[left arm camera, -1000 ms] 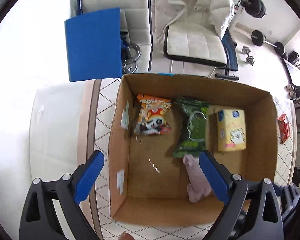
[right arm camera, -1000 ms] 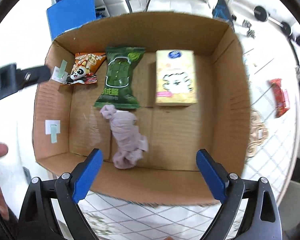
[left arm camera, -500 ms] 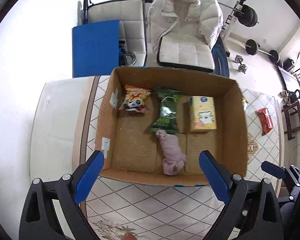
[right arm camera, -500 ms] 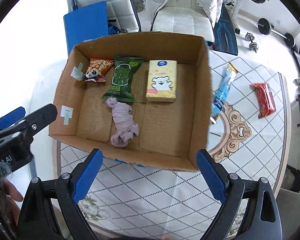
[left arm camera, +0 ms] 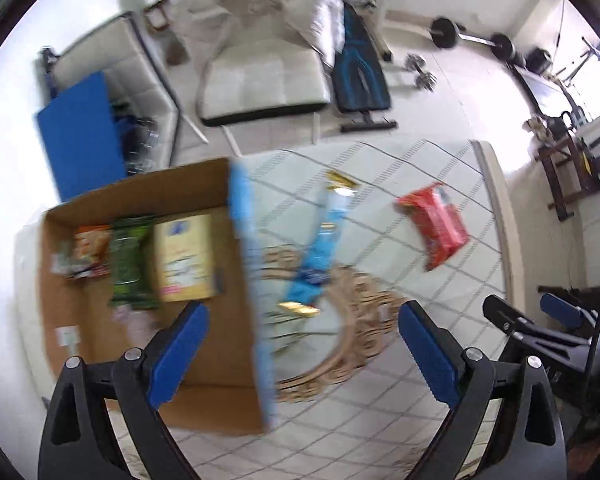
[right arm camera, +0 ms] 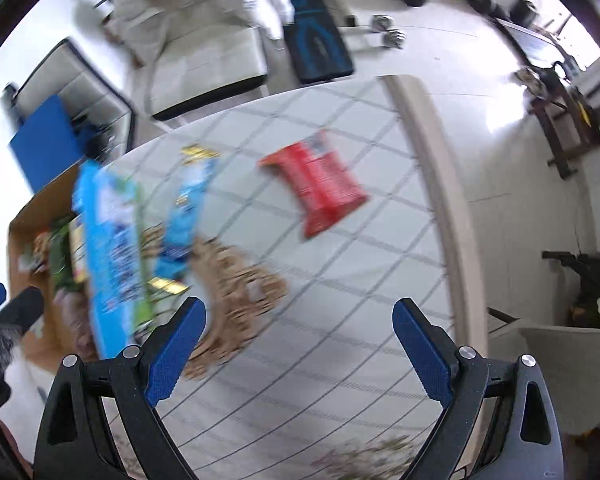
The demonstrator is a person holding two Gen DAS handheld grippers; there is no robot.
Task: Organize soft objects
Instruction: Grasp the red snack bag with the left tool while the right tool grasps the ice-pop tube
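Observation:
A cardboard box [left arm camera: 216,396] stands on the table's left; it also shows in the right wrist view [right arm camera: 28,216]. Inside lie an orange snack bag [left arm camera: 90,246], a green packet [left arm camera: 130,264], a yellow tissue pack [left arm camera: 184,260] and a blurred pink cloth [left arm camera: 134,320]. A long blue packet [left arm camera: 324,240] and a red packet [left arm camera: 436,224] lie on the table right of the box; both show in the right wrist view, the blue packet [right arm camera: 182,220] and the red packet [right arm camera: 320,188]. My left gripper [left arm camera: 302,344] is open and empty above the box's right wall. My right gripper [right arm camera: 296,340] is open and empty above the table.
The table has a white diamond-pattern cloth [right arm camera: 340,280] with a gold ornament [left arm camera: 352,344]. Behind it stand a white chair with a jacket [left arm camera: 260,40], a blue board [left arm camera: 80,136], a weight bench [left arm camera: 360,76] and dumbbells [left arm camera: 420,72]. A grey chair [right arm camera: 560,372] stands at the right.
Both grippers have swung to the right, away from the box and toward the blue and red packets. The views are motion-blurred. Both stay open and empty.

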